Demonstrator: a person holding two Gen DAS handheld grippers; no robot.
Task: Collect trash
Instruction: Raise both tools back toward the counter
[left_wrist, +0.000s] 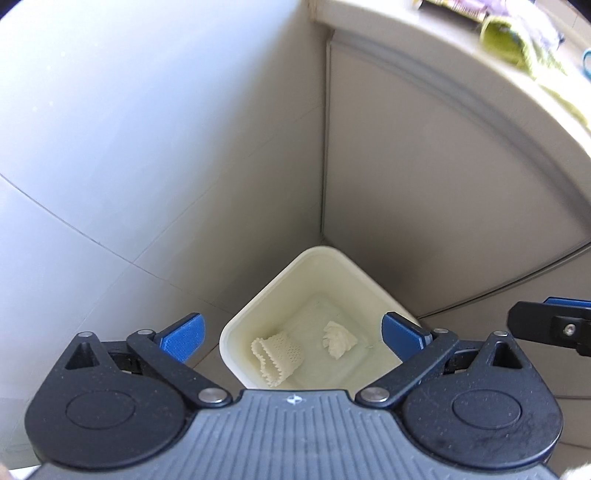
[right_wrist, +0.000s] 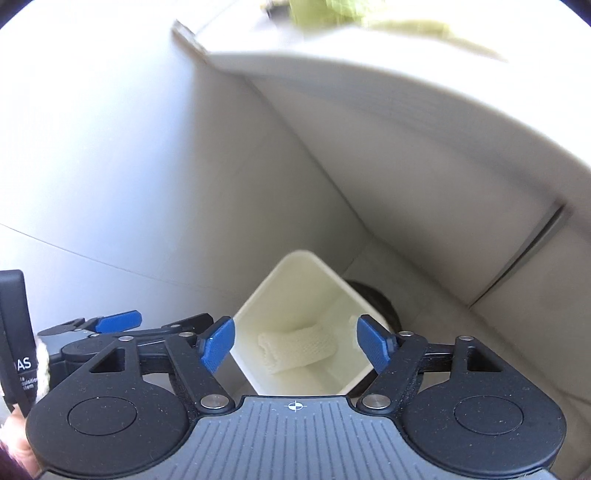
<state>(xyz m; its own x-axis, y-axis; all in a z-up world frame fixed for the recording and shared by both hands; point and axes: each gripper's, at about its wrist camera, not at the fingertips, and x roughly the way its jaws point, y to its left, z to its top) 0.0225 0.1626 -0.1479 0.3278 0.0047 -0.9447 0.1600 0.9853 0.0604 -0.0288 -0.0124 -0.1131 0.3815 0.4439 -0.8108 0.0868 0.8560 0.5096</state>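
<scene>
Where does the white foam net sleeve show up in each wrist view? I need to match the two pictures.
Left wrist: the foam net sleeve lies on the bin floor, lower centre, left of a crumpled tissue.
Right wrist: the sleeve lies across the bin floor, lower centre, between the open fingers.
Shared landmark: the cream square bin, in the corner by the cabinet, under both open grippers.

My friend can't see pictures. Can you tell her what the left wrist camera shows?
The open, empty left claw hangs above a cream trash bin in a corner. Inside lie a white foam net and a crumpled tissue. The right claw's tip peeks in.
</scene>
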